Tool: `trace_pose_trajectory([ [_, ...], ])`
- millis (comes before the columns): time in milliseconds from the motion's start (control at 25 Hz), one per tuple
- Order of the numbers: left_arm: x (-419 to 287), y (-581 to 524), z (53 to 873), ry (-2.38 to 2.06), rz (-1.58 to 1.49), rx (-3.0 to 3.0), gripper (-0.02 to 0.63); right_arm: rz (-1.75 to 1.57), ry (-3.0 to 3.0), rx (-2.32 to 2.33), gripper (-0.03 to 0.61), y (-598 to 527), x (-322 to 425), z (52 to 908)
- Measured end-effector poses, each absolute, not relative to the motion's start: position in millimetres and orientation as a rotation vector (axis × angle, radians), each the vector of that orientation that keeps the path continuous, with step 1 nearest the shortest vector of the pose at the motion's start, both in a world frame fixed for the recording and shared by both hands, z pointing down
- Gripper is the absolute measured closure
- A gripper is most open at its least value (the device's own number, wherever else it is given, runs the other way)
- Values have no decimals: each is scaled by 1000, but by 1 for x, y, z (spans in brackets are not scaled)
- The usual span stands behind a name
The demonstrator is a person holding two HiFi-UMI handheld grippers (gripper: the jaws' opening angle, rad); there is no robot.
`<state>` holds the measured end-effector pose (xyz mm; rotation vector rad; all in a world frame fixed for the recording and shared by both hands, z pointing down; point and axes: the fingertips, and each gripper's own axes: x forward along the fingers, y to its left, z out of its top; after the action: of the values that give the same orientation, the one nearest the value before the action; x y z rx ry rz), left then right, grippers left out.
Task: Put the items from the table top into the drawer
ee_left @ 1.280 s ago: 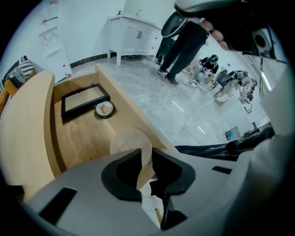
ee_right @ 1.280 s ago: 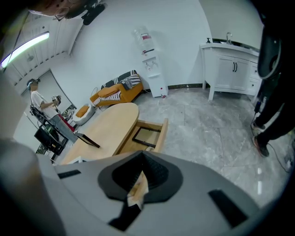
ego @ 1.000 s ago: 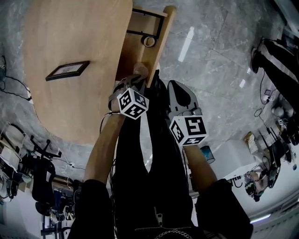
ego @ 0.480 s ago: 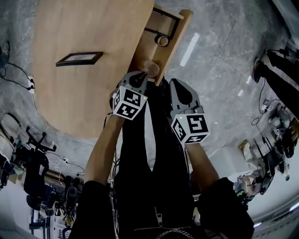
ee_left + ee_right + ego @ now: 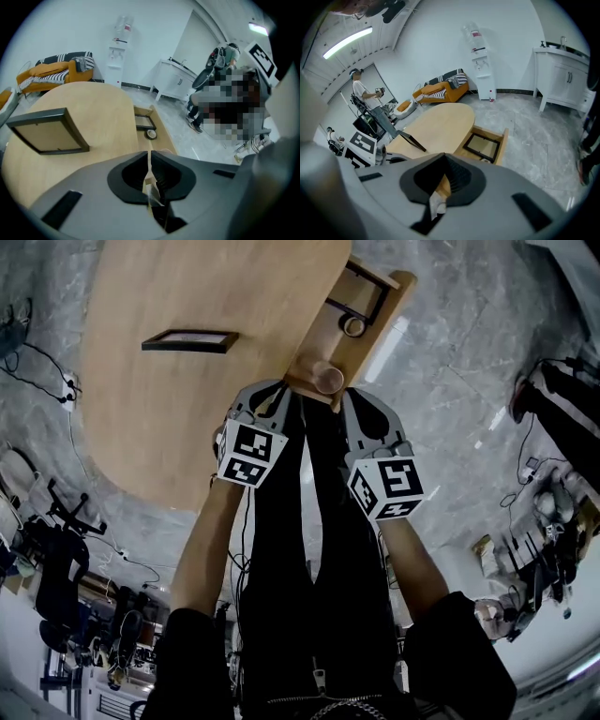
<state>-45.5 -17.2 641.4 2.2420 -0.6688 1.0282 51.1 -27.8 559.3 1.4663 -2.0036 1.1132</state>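
The left forearm (image 5: 202, 540) and right forearm (image 5: 412, 559) reach forward and down, side by side at the front of the open wooden drawer (image 5: 378, 326). The left gripper (image 5: 270, 390) has just been closing to a thin slit, with nothing between its jaws. The right gripper (image 5: 354, 397) has its jaws together, empty. A dark rectangular picture frame (image 5: 187, 340) stands on the oval wooden table top (image 5: 169, 427)

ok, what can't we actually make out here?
- Frame on the table top: its picture. It is too small in the head view, and the left gripper view shows only a plain tan panel.
- Drawer: near end cut off by the right gripper in its own view; left side under the table top in the head view.
- Ring in the drawer: too small to identify in any view.
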Motion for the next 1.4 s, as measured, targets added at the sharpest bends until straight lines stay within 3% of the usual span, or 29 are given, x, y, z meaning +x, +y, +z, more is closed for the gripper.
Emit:
trace_pose_trajectory([
  [240, -87, -42, 627, -835, 988, 2224, 581, 1095, -2024, 1422, 568, -33, 34, 560],
  [400, -112, -57, 614, -875, 1022, 2270, 505, 1097, -2022, 1402, 568, -30, 29, 562],
  [520, -128, -65, 601, -864, 1067, 2336, 491, 1096, -2021, 1392, 568, -28, 26, 563],
  [1040, -183, -111, 557, -758, 1404, 2593, 491, 1102, -2008, 1415, 568, -32, 28, 564],
  [1400, -193, -128, 579, -471, 1716, 2702, 491, 1113, -1986, 1430, 568, -30, 32, 568],
])
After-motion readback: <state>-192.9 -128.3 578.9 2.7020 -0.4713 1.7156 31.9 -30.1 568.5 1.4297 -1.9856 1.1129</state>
